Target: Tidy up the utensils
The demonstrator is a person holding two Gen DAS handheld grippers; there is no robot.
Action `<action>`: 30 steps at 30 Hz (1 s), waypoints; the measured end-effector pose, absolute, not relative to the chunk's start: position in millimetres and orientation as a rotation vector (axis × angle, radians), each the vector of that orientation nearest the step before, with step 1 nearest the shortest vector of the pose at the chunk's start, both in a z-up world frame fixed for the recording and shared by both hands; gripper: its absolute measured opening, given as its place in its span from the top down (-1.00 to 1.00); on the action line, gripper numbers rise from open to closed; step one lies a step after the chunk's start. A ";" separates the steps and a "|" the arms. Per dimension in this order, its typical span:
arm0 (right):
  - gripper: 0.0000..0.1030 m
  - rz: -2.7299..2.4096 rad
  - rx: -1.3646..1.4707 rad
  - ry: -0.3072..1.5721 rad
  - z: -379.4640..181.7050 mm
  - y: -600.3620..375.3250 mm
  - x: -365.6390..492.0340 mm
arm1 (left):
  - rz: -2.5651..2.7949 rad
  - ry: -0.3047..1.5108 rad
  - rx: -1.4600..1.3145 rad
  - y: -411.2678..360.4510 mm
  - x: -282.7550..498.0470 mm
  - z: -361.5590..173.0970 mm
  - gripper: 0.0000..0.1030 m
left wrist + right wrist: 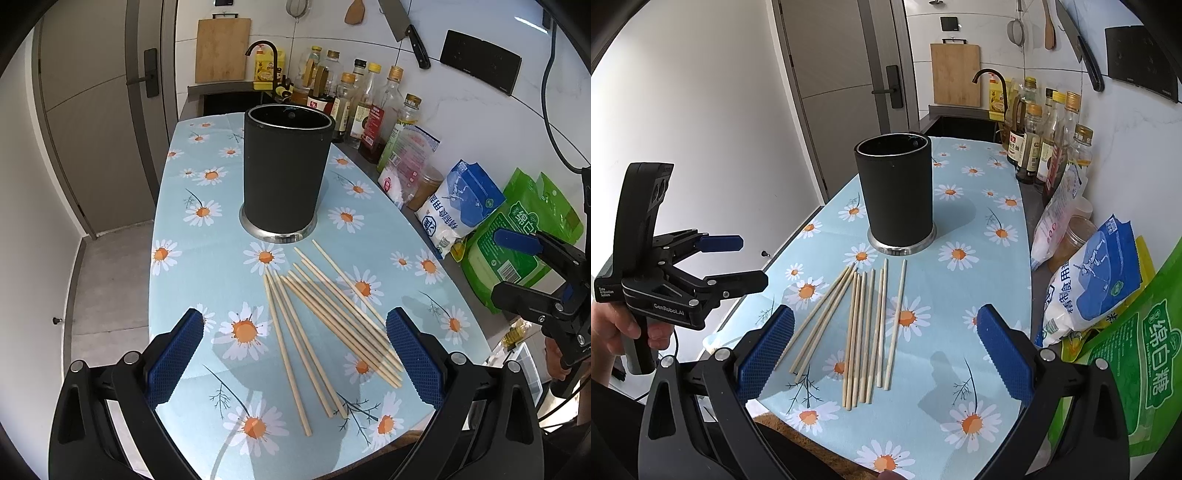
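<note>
From my left wrist cam, the left gripper (294,358) has its blue pads spread wide at the bottom of the frame, holding nothing, hovering over the daisy tablecloth (192,266). The chopsticks (325,325) lie loose on the cloth in the lower middle of the frame, fanned out in a messy bunch, some crossing each other. Just above them, dead center, stands the black utensil holder (284,170), upright on its shiny metal base. The nearest stick tips stop just short of that base.

The right gripper (885,354) on its own cam looks the same: fingers wide apart, nothing between them, low in the frame above the near ends of the sticks. In that view the left tool shows at the left edge, also gaping, with my hand (617,325) around its grip.

Along the right side there's a row of oil and sauce bottles (365,107), a blue-and-white bag (458,206) and a green bag (517,240). A cutting board (221,50) leans against the wall at the top.
</note>
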State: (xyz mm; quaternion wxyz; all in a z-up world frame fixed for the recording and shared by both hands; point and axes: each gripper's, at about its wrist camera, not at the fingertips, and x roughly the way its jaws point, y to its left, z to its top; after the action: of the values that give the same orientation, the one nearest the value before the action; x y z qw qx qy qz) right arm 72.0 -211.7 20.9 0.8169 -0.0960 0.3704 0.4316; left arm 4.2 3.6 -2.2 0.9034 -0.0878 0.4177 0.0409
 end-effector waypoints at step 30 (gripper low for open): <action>-0.90 0.906 -0.179 0.799 18.7 -206.0 81.9 | 0.080 0.883 -0.189 9.0 8.3 -3.3 -0.88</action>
State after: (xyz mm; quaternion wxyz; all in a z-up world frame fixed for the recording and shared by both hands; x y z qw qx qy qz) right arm 81.9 -206.0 18.7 0.8194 -0.0841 0.3750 0.4253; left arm 8.3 9.0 -3.3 0.8990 -0.0914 0.4265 0.0385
